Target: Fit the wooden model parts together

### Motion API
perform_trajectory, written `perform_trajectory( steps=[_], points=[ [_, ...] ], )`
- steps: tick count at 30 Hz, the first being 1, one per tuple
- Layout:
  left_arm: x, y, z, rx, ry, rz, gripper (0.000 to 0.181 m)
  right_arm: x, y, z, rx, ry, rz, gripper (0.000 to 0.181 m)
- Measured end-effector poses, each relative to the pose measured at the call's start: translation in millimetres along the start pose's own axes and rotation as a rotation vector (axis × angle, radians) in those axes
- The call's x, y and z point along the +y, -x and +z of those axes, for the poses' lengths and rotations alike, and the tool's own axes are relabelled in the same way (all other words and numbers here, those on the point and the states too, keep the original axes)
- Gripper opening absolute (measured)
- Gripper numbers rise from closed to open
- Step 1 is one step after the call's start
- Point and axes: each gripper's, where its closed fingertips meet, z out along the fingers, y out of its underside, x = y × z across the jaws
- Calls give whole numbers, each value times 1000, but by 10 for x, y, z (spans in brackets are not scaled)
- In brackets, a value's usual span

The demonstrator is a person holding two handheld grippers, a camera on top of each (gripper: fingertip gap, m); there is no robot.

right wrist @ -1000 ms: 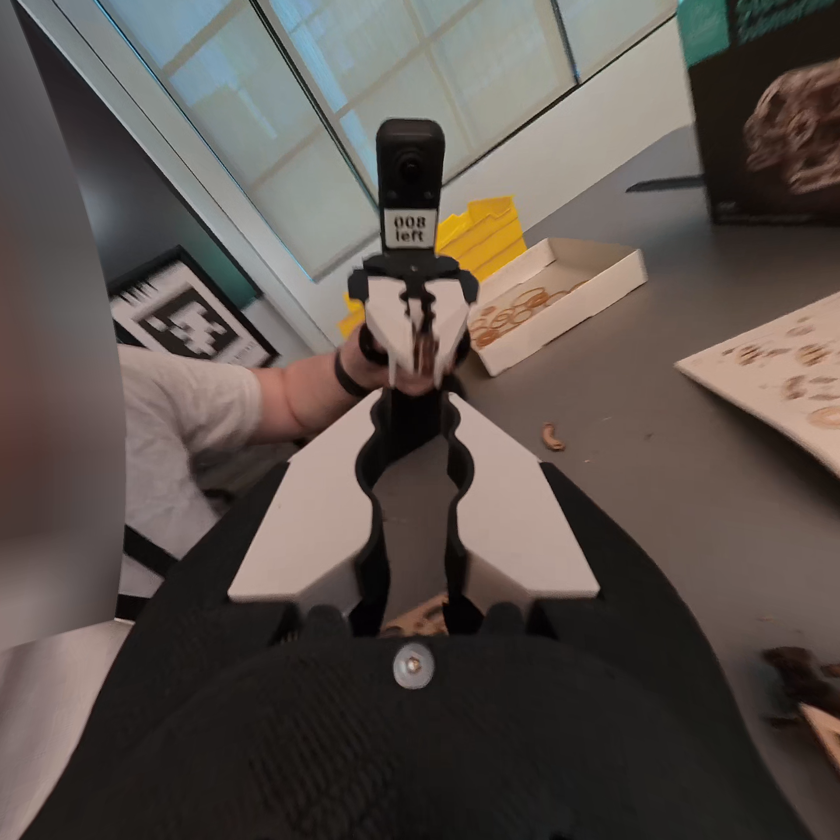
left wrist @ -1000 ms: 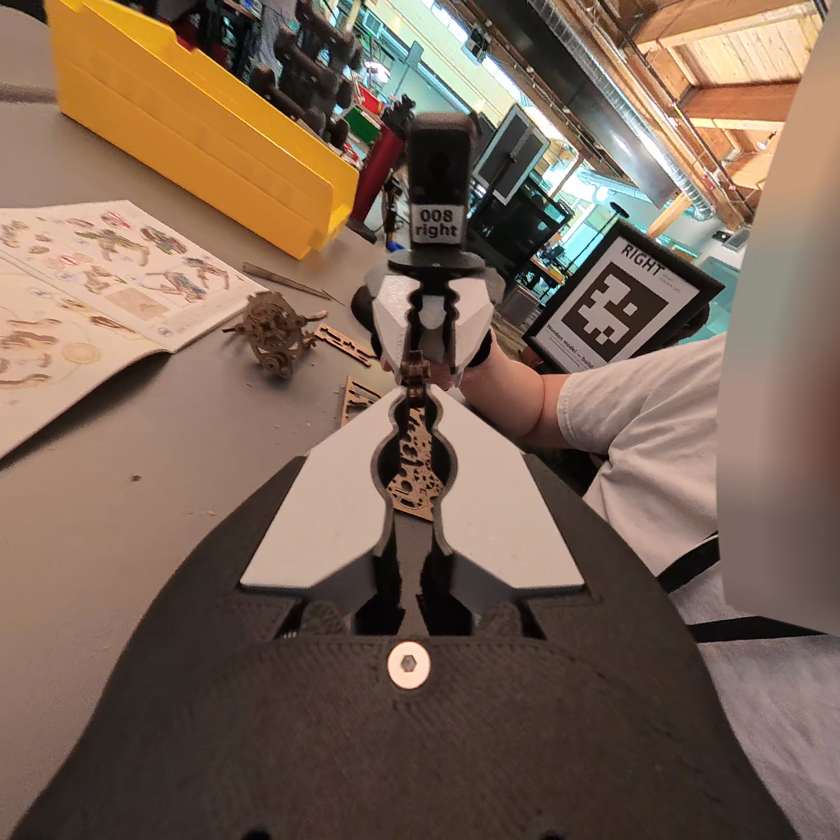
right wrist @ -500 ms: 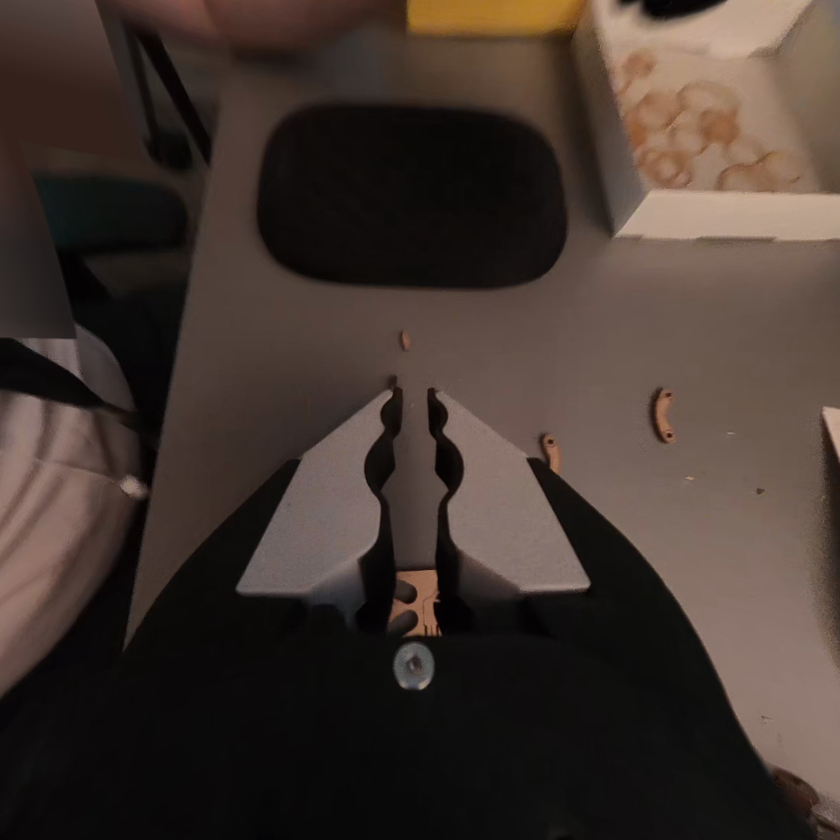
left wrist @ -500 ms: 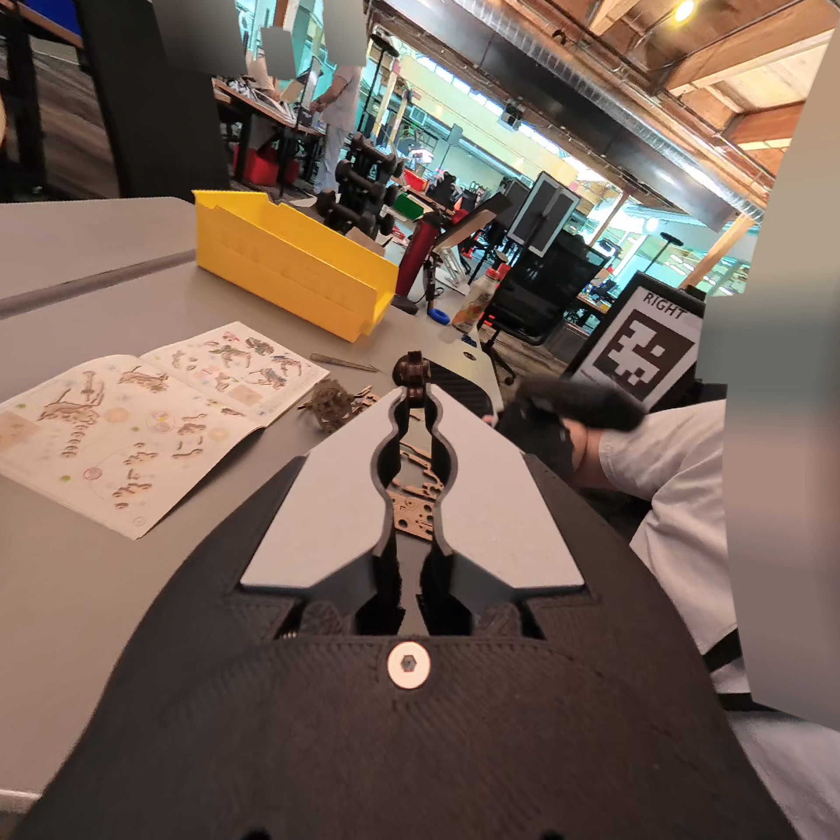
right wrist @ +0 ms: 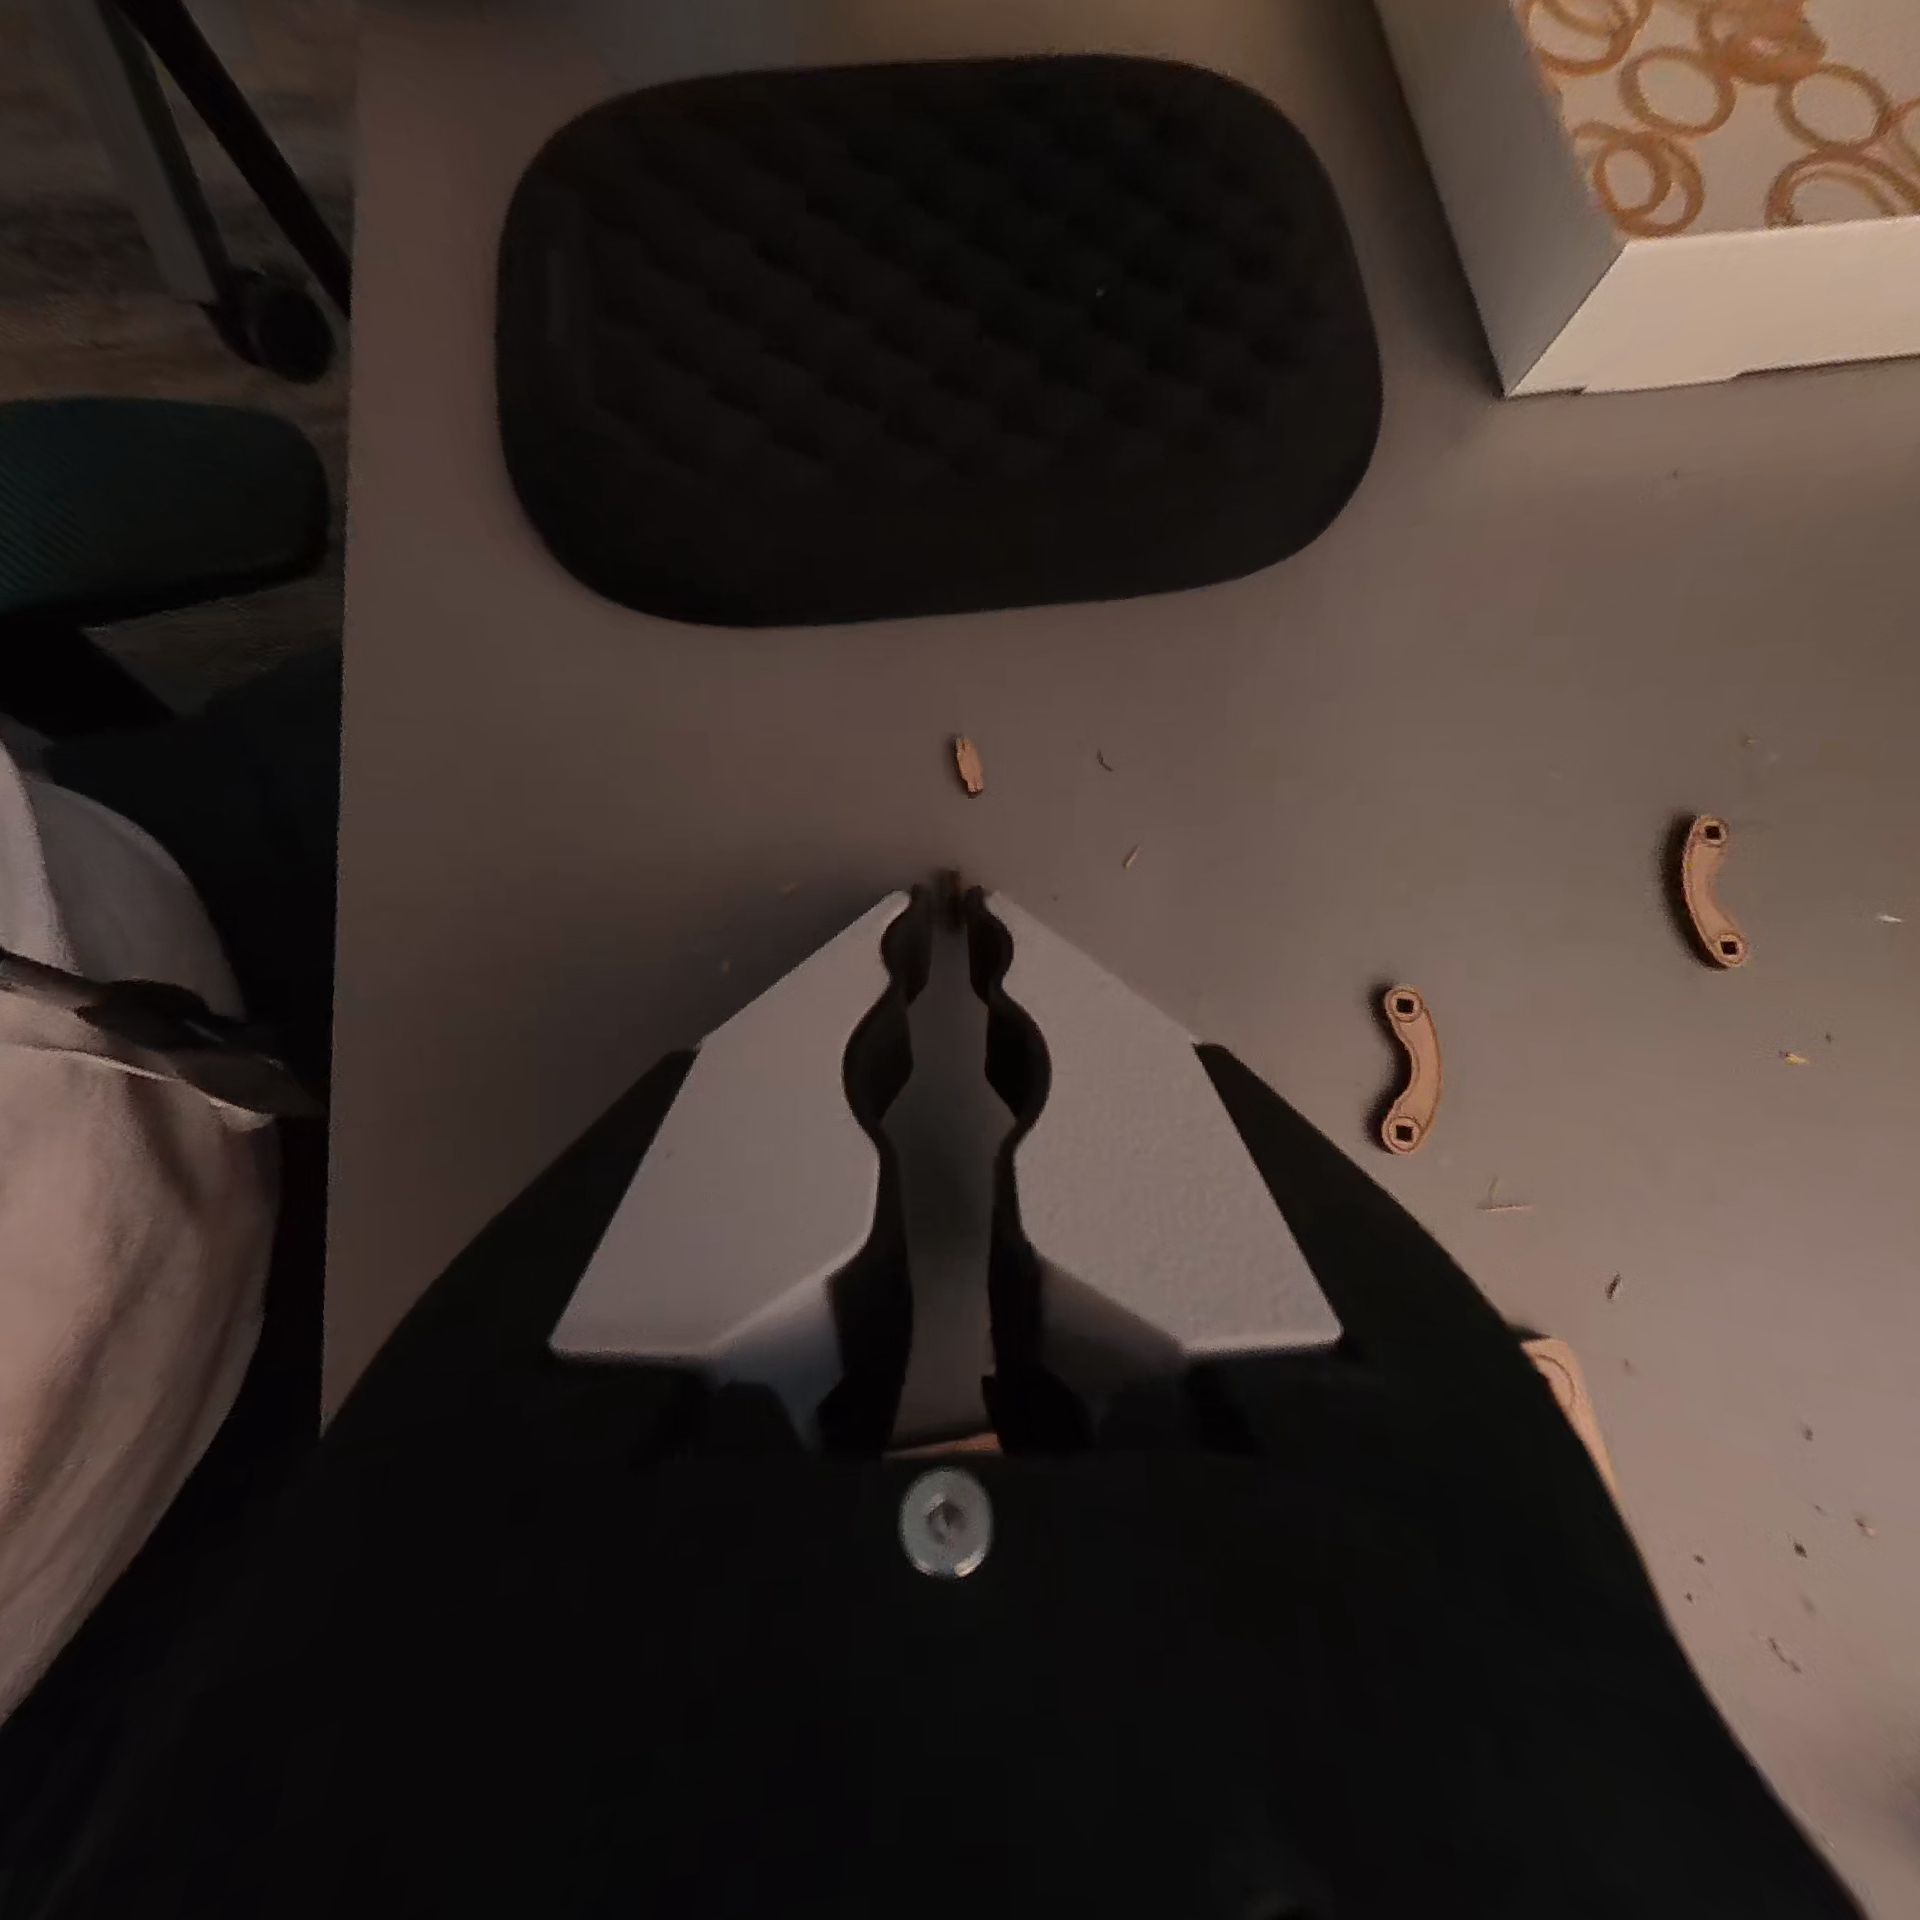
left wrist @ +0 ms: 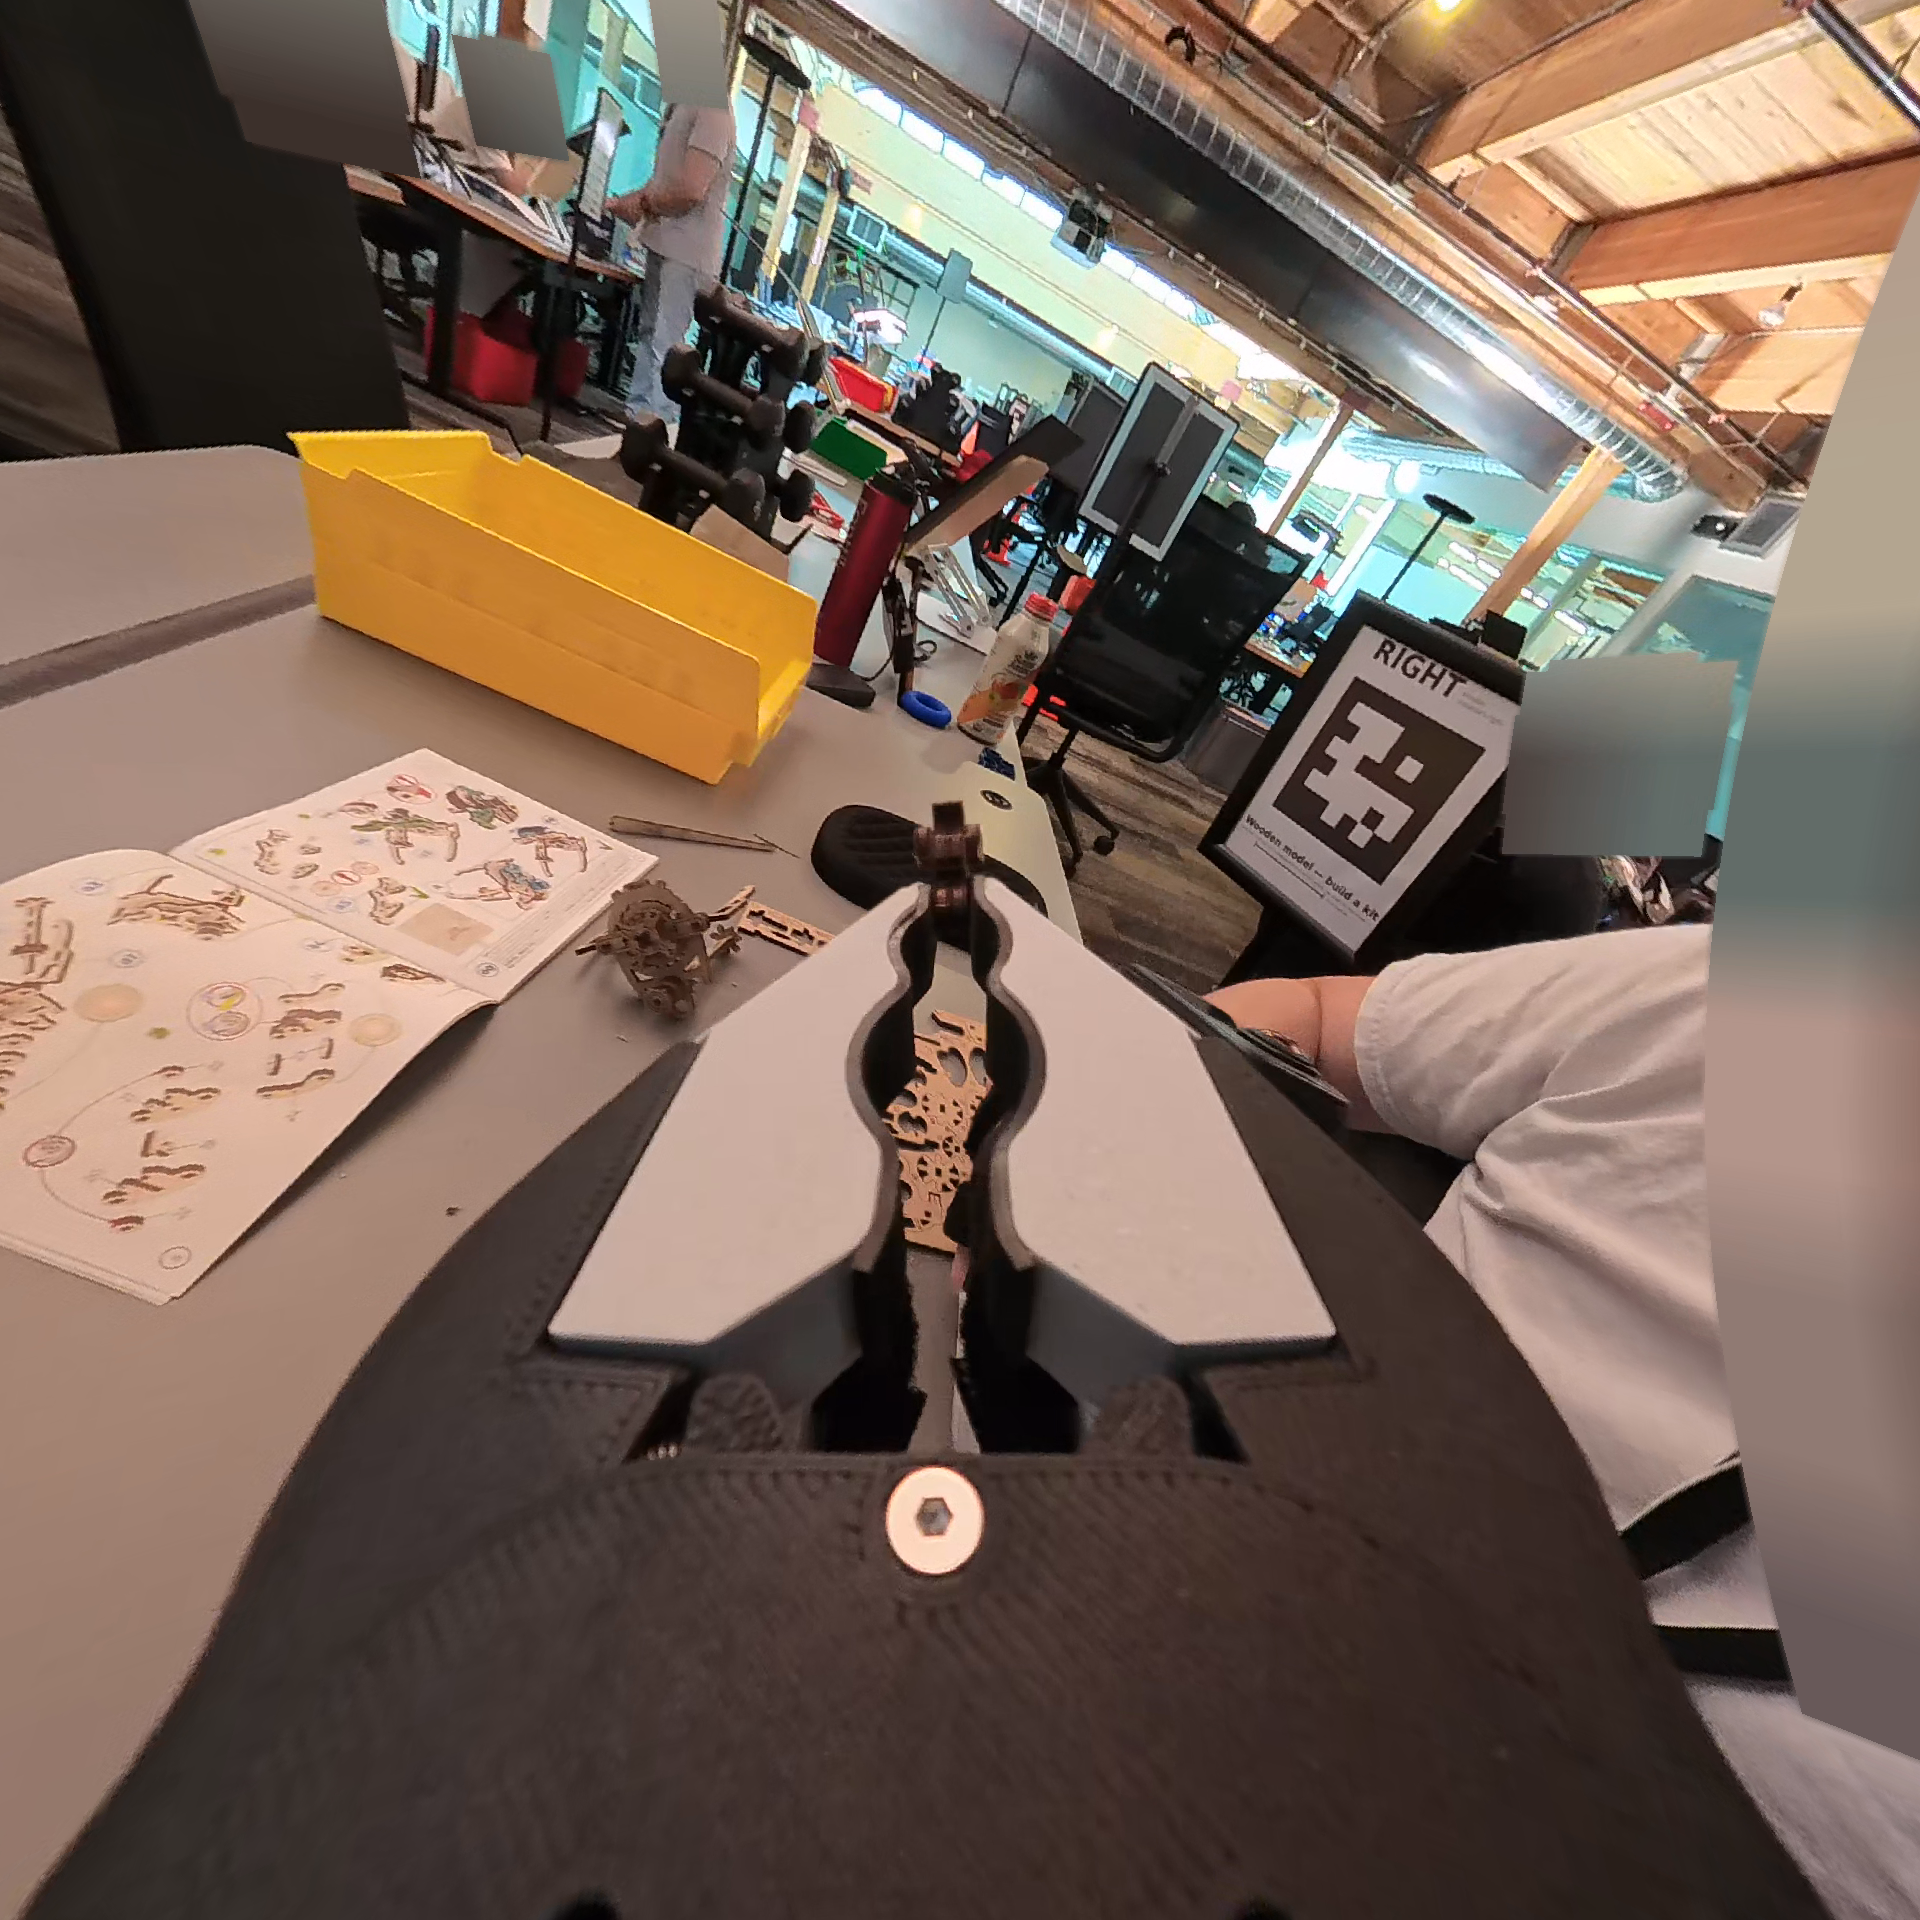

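Note:
My left gripper (left wrist: 945, 902) is shut on a small dark wooden part (left wrist: 945, 852) that sticks up past its fingertips, held above the grey table (left wrist: 156, 1403). A partly built wooden model (left wrist: 660, 951) lies on the table ahead to the left. A cut-out wooden sheet (left wrist: 940, 1122) shows between the fingers. My right gripper (right wrist: 947, 896) points down at the table (right wrist: 1247, 727), its jaws closed to a narrow gap on a tiny wooden piece (right wrist: 947, 885) at the tips. A small peg (right wrist: 968, 766) and two curved wooden pieces (right wrist: 1411, 1070) (right wrist: 1709, 891) lie nearby.
An open instruction booklet (left wrist: 260, 987), a yellow bin (left wrist: 551, 592) and tweezers (left wrist: 691, 831) lie to the left. A black pad (right wrist: 935, 332) lies ahead of the right gripper. A white box of rings (right wrist: 1662, 208) is at the far right. A person's arm (left wrist: 1507, 1039) is on the right. Tip to tip, the grippers are about 25 cm apart. The partly built wooden model (left wrist: 660, 951) is about equally far from each gripper, around 25 cm.
The right gripper drew away from the left one, swung down to the table and narrowed its jaws on a tiny piece. The left gripper tilted up, still holding its dark part.

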Motion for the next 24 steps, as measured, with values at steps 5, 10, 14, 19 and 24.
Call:
perform_trajectory(
  steps=[5,10,14,19,24],
  points=[
    [52,19,34,-6,20,-2,3,-18,-73,-46,59,-10,-25,1],
    [90,134,22,-54,37,-10,3,-14,-330,-222,367,55,-367,0],
    [75,171,-4,-66,30,-35,3,132,-350,-185,499,206,-650,1],
    [57,158,-19,-73,32,-27,3,159,-267,-213,463,177,-533,8],
    [63,148,-12,-61,34,-42,3,105,-208,-319,271,50,-220,13]
  ],
)
